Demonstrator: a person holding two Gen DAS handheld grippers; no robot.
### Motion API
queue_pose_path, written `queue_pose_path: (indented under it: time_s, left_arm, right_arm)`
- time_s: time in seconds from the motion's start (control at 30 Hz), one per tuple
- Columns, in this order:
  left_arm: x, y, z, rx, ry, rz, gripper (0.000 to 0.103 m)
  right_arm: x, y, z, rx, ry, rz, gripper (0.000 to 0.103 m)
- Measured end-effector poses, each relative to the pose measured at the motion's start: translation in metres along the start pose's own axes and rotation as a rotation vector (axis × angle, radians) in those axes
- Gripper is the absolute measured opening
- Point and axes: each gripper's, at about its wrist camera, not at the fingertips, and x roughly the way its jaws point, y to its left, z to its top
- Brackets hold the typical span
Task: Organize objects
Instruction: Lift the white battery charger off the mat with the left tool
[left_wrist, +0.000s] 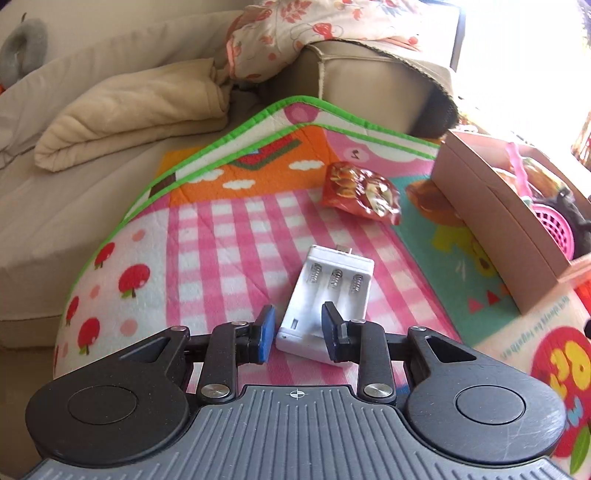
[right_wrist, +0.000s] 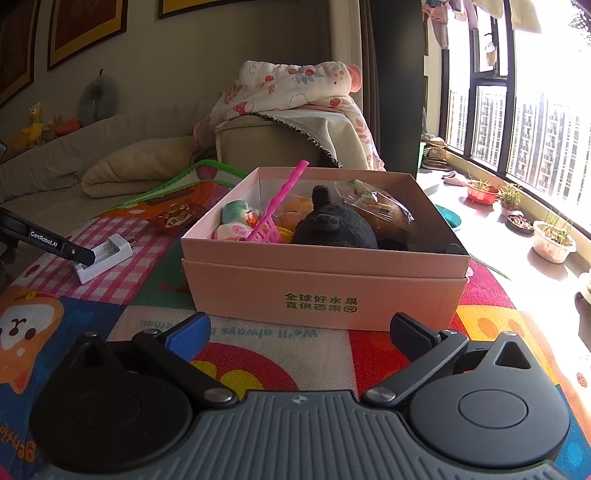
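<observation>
A white battery charger (left_wrist: 328, 291) lies on the colourful play mat (left_wrist: 229, 236). My left gripper (left_wrist: 298, 326) straddles its near end, with the jaws partly closed and close to its sides; contact is unclear. A red snack packet (left_wrist: 360, 192) lies beyond it. A pink cardboard box (right_wrist: 325, 284) holds a black plush (right_wrist: 332, 225), a pink toy (right_wrist: 273, 218) and a wrapped snack (right_wrist: 376, 206). My right gripper (right_wrist: 301, 332) is open and empty, just in front of the box. The charger (right_wrist: 105, 256) and the left gripper show at left in the right wrist view.
A folded beige blanket (left_wrist: 140, 107) lies on the sofa behind the mat. A floral quilt (right_wrist: 291, 92) drapes over the armrest. Potted plants (right_wrist: 550, 236) line the sunny window sill at right.
</observation>
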Motion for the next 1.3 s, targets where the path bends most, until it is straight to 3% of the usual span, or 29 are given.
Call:
queue_pose_path:
  time_s: [0.23, 0.43, 0.63, 0.9, 1.0, 1.07, 1.1, 1.17, 1.3]
  left_arm:
    - [-0.019, -0.026, -0.024, 0.143, -0.002, -0.081, 0.030]
    - [-0.007, -0.029, -0.013, 0.037, 0.027, -0.134, 0.030]
    - [-0.002, -0.042, -0.007, 0.063, 0.029, -0.117, 0.030]
    - [0.002, -0.043, -0.010, 0.010, -0.006, -0.157, 0.029]
    - [0.001, -0.039, -0.016, -0.017, -0.033, -0.175, 0.025]
    - [-0.003, -0.036, -0.022, -0.028, -0.052, -0.188, 0.023]
    - [-0.005, -0.033, -0.025, -0.034, -0.057, -0.197, 0.023]
    - [-0.010, -0.025, -0.033, -0.046, -0.068, -0.210, 0.022]
    - [-0.024, 0.002, -0.054, -0.113, -0.106, -0.202, 0.022]
  right_arm:
    - [0.003, 0.002, 0.000, -0.010, 0.017, 0.000, 0.103]
    - [0.005, 0.002, 0.000, -0.005, 0.031, -0.002, 0.103]
    - [0.014, -0.003, 0.001, 0.019, 0.086, 0.028, 0.103]
    - [0.026, -0.029, 0.002, 0.187, 0.161, 0.093, 0.103]
    - [0.030, -0.015, 0.003, 0.094, 0.206, 0.051, 0.103]
    - [0.034, 0.004, 0.004, -0.048, 0.244, 0.002, 0.103]
    - [0.032, 0.010, 0.007, -0.084, 0.243, 0.002, 0.103]
    - [0.031, 0.020, 0.016, -0.115, 0.288, 0.083, 0.103]
    - [0.006, 0.066, 0.051, -0.249, 0.143, 0.176, 0.103]
